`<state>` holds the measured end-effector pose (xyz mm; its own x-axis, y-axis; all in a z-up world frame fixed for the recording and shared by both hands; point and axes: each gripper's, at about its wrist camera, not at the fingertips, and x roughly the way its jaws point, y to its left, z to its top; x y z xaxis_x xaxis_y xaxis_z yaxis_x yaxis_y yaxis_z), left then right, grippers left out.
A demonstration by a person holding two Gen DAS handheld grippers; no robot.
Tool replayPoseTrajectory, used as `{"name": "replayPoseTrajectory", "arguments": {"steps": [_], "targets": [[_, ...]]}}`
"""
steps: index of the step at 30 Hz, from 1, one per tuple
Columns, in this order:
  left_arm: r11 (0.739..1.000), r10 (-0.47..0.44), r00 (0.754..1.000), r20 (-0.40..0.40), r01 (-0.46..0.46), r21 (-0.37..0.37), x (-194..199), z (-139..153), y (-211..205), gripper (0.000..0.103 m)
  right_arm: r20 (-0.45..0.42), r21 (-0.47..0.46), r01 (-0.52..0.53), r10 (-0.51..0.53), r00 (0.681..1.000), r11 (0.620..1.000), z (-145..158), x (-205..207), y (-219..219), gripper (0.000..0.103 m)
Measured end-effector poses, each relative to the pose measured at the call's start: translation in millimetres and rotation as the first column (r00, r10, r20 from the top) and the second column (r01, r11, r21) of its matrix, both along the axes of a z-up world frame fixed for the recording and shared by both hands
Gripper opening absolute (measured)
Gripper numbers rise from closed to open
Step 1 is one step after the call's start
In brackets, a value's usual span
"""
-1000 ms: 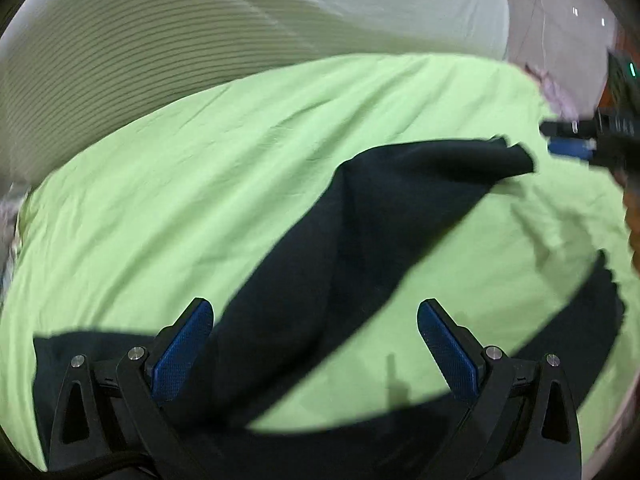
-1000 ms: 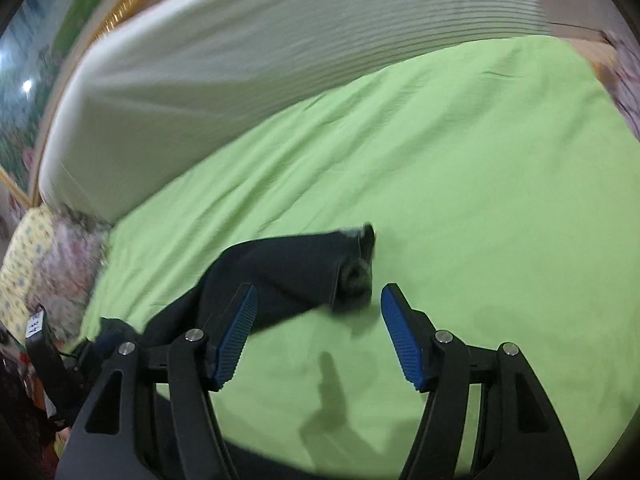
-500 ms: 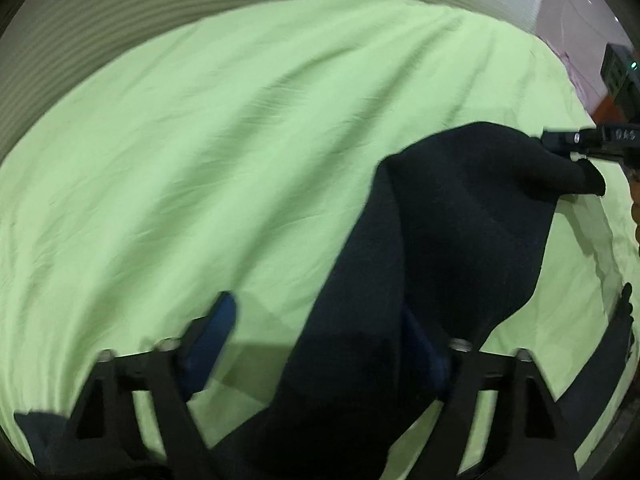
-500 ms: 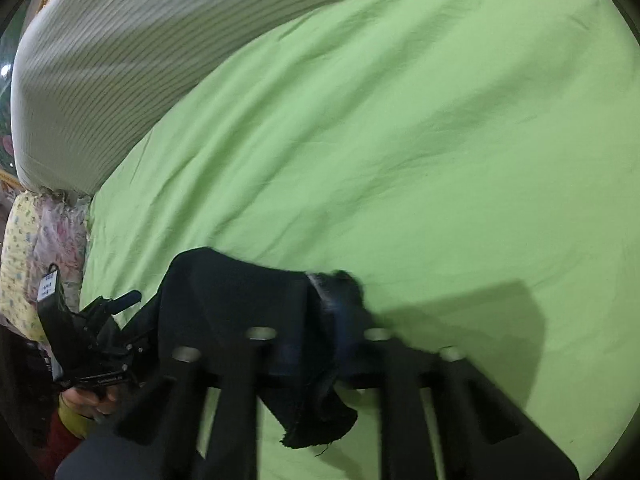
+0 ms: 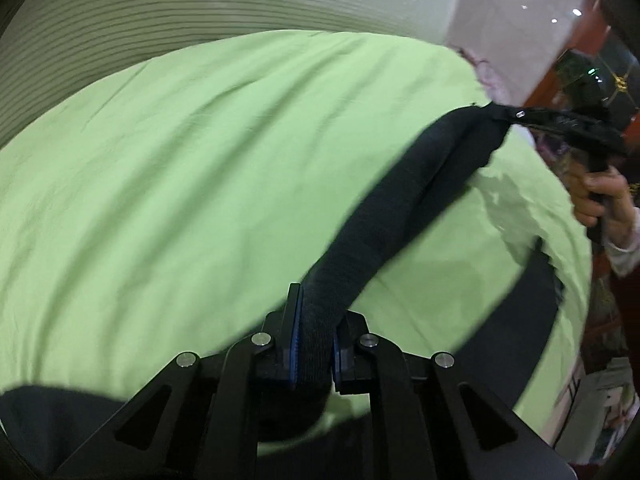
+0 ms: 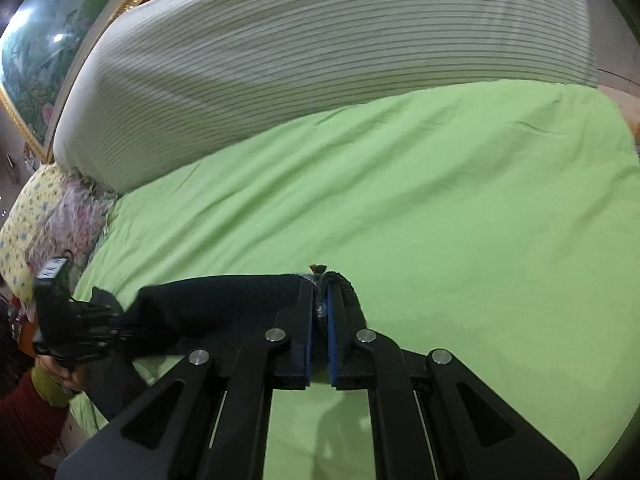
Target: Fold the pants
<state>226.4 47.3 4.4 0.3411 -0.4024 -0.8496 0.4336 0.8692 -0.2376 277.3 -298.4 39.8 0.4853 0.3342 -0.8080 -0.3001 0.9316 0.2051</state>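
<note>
Pants [image 5: 404, 208] hang stretched between our left gripper [image 5: 314, 344] and right gripper [image 6: 319, 320], both now clamped on the black cloth, lifted above the green sheet [image 6: 460, 208]; beyond, a striped pillow [image 6: 320, 52].

**Hidden and cut-off items**

Black pants [image 5: 384, 216]: the part inside my left gripper [image 5: 314, 344] is covered by its pads; lower folds run off the frame's bottom edge. My right gripper [image 6: 319, 320] hides the hem it clamps. Striped pillow [image 6: 320, 60]: top cropped. Floral bedding [image 6: 76, 216]: pattern blurred.
</note>
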Motion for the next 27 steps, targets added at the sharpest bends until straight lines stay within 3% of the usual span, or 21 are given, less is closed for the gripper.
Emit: {"name": "replayPoseTrajectory", "arguments": {"steps": [4,11,20,23,27], "targets": [[0.999,-0.029,1.000,0.011,0.030,-0.025,-41,1,-8,0.010,0.025,0.022,-0.034,0.033,0.999,0.999,-6,-43,-27,0.007],[0.993,-0.090,0.995,0.035,0.093,-0.069,-103,0,-19,0.010,0.084,0.040,-0.004,0.000,0.996,0.999,-9,-117,-63,0.007],[0.990,-0.129,0.988,0.083,0.133,-0.056,-146,-8,-30,0.011,0.164,0.059,0.029,-0.039,0.986,0.998,-6,-180,-76,0.007],[0.990,-0.127,0.989,0.071,0.131,-0.059,-155,-17,-29,0.012,0.121,0.020,0.043,-0.045,0.992,0.999,-21,-186,-75,0.007],[0.994,-0.109,0.993,0.056,0.109,-0.010,-163,-35,-35,0.016,0.047,-0.034,0.071,-0.069,0.996,0.997,-44,-189,-76,0.007]]}}
